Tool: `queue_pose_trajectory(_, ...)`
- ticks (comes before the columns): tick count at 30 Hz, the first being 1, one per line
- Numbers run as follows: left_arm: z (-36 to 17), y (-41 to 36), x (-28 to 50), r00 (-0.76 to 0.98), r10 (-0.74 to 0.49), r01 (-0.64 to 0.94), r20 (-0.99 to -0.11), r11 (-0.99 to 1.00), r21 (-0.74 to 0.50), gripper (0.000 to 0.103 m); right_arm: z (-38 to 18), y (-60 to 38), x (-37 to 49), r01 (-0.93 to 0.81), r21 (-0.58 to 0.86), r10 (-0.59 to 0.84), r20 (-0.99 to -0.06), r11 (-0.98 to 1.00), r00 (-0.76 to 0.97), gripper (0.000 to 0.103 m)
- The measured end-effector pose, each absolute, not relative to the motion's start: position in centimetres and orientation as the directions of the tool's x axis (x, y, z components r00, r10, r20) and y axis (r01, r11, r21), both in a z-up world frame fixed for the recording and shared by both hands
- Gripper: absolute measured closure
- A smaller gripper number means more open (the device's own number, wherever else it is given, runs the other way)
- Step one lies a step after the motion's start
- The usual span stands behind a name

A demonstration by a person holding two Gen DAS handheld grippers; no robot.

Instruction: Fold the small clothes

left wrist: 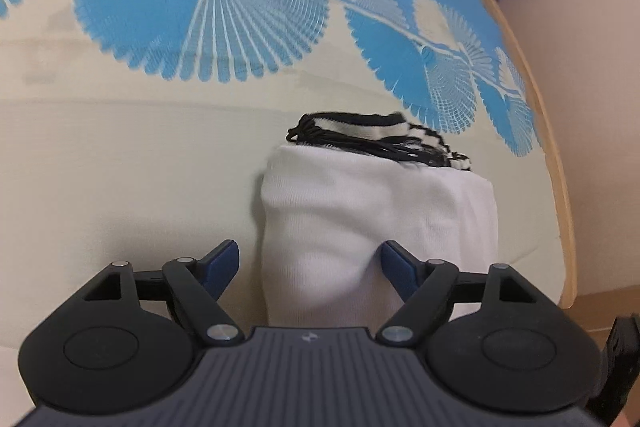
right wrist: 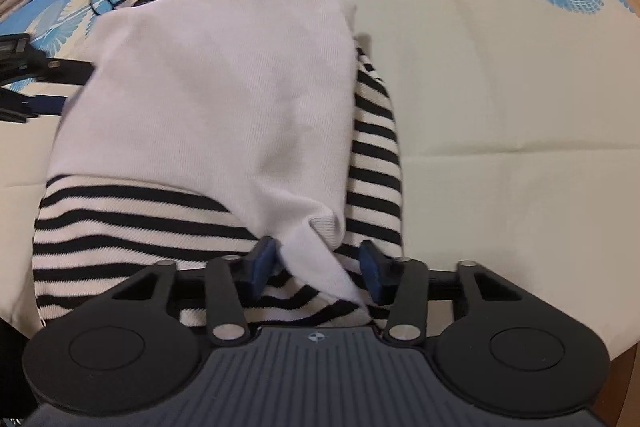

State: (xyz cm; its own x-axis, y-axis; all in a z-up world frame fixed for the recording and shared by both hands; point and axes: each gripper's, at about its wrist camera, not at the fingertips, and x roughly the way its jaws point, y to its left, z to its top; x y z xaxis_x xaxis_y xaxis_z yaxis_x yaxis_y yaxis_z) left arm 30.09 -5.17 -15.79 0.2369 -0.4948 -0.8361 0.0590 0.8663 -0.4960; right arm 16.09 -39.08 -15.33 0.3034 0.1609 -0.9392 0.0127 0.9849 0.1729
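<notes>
I saw both the left gripper and right gripper spread around the white garment, whose length ran straight ahead of each.

Soft, even indoor light; faint shadows, slight motion blur, strong fisheye edge bending

Both wrist views look forward, low and close, over the white garment, from different sides.

White, black-striped garment; blue-cream cloth
</notes>
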Motion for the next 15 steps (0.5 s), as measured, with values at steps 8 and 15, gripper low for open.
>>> queue_pose_trajectory(8, -15.8, -5.8, 30.7, 0.216, -0.537, 0.121, -0.815, 0.843, -0.524, 0.066, -15.0, -37.9, 16.7, 0.014, 0.162, 0.152, -0.949, 0.987, 0.278, 0.087)
queue_pose_trajectory(15, -9.3, -0.6, 30.2, 0.363, -0.502, 0.152, -0.785, 0.863, -0.481, 0.069, -12.9, -35.8, 18.0, 0.022, 0.263, 0.241, -0.912, 0.964, 0.333, 0.092)
